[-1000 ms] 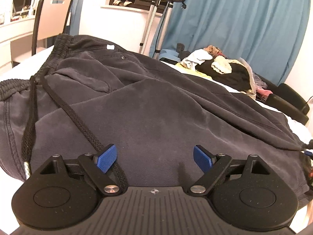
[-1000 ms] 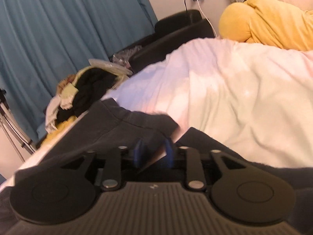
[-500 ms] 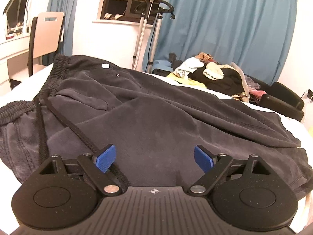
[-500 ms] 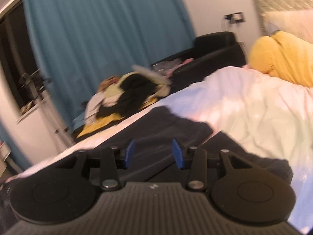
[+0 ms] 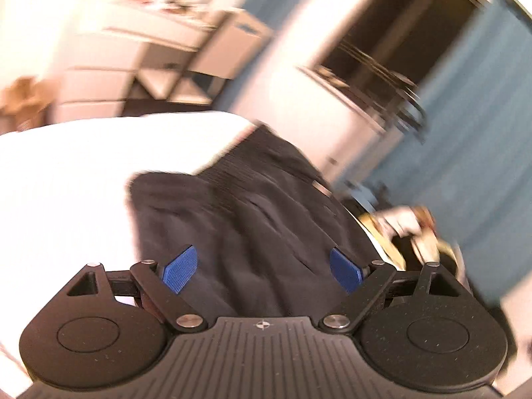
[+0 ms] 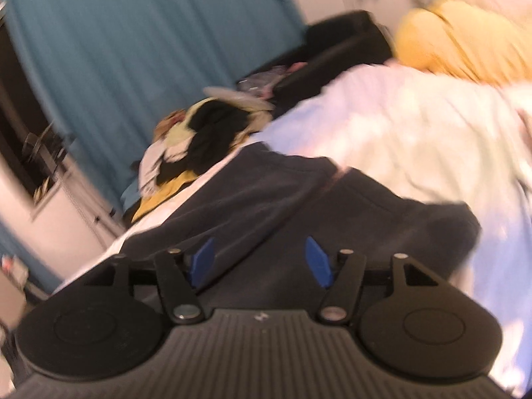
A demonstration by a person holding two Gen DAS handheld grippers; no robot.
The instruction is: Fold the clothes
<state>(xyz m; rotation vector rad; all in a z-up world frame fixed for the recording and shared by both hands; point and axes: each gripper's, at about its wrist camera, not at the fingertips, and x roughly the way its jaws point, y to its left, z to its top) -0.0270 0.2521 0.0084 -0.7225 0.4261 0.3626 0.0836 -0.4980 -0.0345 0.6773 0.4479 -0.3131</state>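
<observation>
1. Left wrist view: the left gripper (image 5: 262, 266) is seen spread wide with nothing held between its blue pads (image 5: 179, 269). The dark shorts (image 5: 239, 219) lie directly ahead and below on the white bed (image 5: 66, 179), their long axis running away from the gripper toward the waistband (image 5: 232, 163) at the far end. A pile of clothes (image 5: 412, 229) is noted to the right, a blue curtain (image 5: 482, 139) beyond. The picture is blurred.
2. Left wrist view, against the earlier frames: the view is now tilted and swung toward the waistband end; the opening is unchanged.
3. Right wrist view: the right gripper (image 6: 261, 259) is held open and empty over the hem end of the shorts (image 6: 299, 199). A yellow pillow (image 6: 459, 43) and the pile of clothes (image 6: 206, 133) are noted beyond.
4. Right wrist view, against the earlier frames: a second ago the jaws were closed on cloth; they have since opened wider, and the cloth has been let go.
5. Judgement: each gripper is nearer its own end of the shorts.
</observation>
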